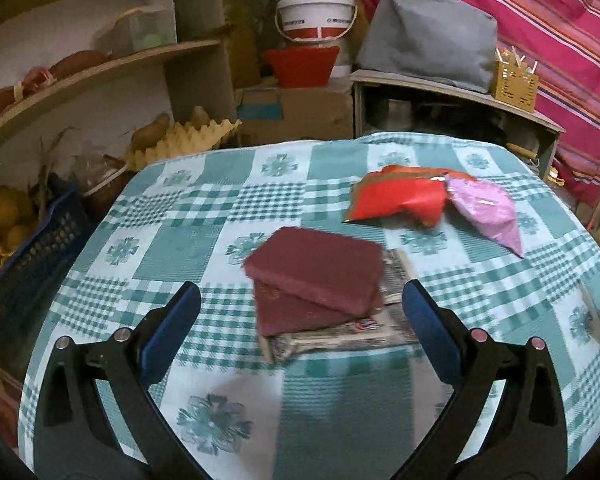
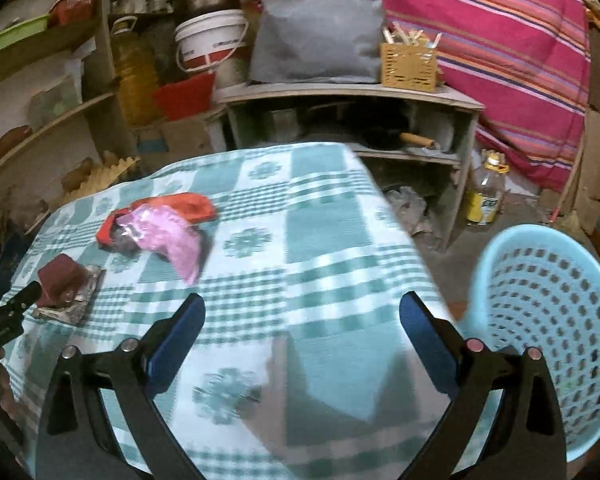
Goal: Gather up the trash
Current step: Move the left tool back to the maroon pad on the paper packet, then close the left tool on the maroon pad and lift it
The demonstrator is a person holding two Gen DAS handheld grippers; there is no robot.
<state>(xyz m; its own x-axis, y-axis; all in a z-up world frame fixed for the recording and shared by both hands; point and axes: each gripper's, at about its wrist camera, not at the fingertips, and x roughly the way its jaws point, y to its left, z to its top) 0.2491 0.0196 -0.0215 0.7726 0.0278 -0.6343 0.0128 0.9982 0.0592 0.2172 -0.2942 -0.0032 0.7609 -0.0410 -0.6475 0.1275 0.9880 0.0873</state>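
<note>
Beside worktop [image 2: 324, 216]: one blue basket [image 2: 548, 312], contents unclear. On worktop: two wrappers, red [image 1: 396, 198], pink [image 1: 488, 212]; one maroon box [image 1: 320, 272]. Both hand-held grippers, left [image 1: 300, 324] and right [image 2: 302, 332], spread wide, nothing between.

Left gripper [image 1: 300, 304] and right gripper [image 2: 302, 316] tilt downward, jaws wide and empty.

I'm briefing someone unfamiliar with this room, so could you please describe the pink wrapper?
Start at the green-checked tablecloth. Towards its far side lie two crumpled wrappers, touching. The pink wrapper is the glossy pale-pink one, partly overlapping the red wrapper.
</note>
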